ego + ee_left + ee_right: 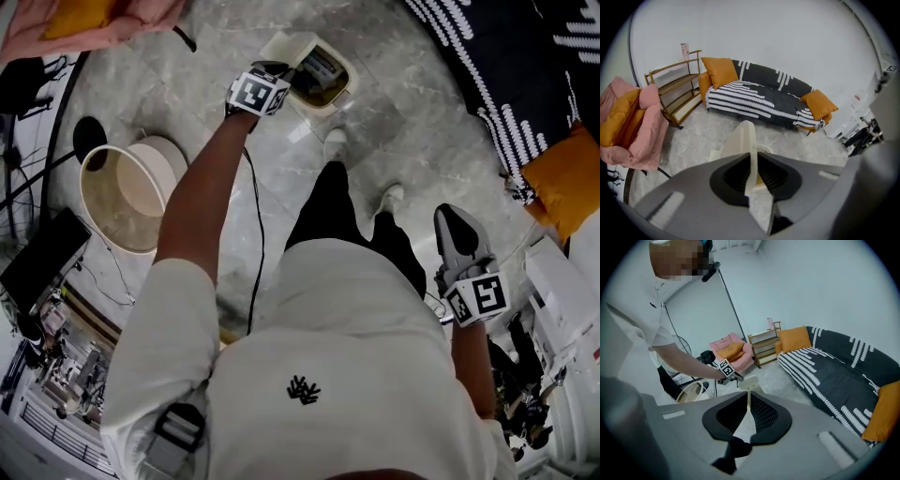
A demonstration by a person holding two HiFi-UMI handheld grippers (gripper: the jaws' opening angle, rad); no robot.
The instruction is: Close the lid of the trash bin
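Observation:
A cream trash bin (323,82) stands on the marble floor ahead of the person's feet, its lid (287,47) raised upright at the far-left side. My left gripper (284,69) reaches out to it and is shut on the lid's edge. In the left gripper view the thin cream lid (743,140) stands on edge between the closed jaws of the left gripper (751,174), with the bin rim (766,151) just behind. My right gripper (450,214) hangs by the person's right side, shut and holding nothing; its own view shows the right gripper (748,409) aimed at the distant lid (749,383).
A round cream tub (120,199) sits on the floor to the left, with dark gear and cables beside it. A black-and-white striped sofa (525,56) with an orange cushion (567,178) fills the right. A pink armchair (94,19) and wooden shelf (675,89) stand beyond.

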